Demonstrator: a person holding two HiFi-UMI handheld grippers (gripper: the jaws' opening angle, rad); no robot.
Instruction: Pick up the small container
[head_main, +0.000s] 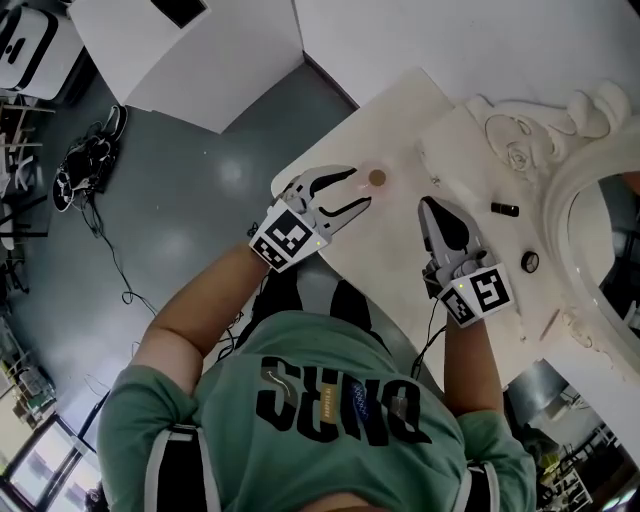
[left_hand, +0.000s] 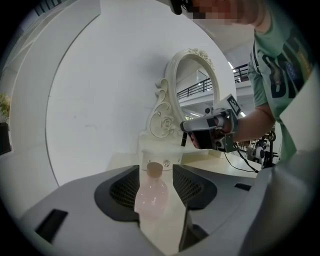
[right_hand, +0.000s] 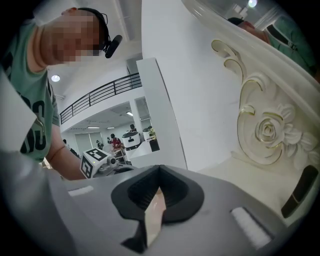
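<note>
Cream-coloured table top (head_main: 400, 110): a small pink bottle with a cork stopper (head_main: 376, 178) stands near its left edge, between the jaw tips of the left gripper (head_main: 360, 188). The right gripper (head_main: 426, 205) is over the table just right of the bottle, apart from it. An ornate white carved mirror frame (head_main: 560, 130) occupies the table's right side, beyond both grippers. A small black cylinder (head_main: 504, 209) lies on the frame's base, right of the right gripper. A round knob (head_main: 529, 262) sits on the base nearer the person.
</note>
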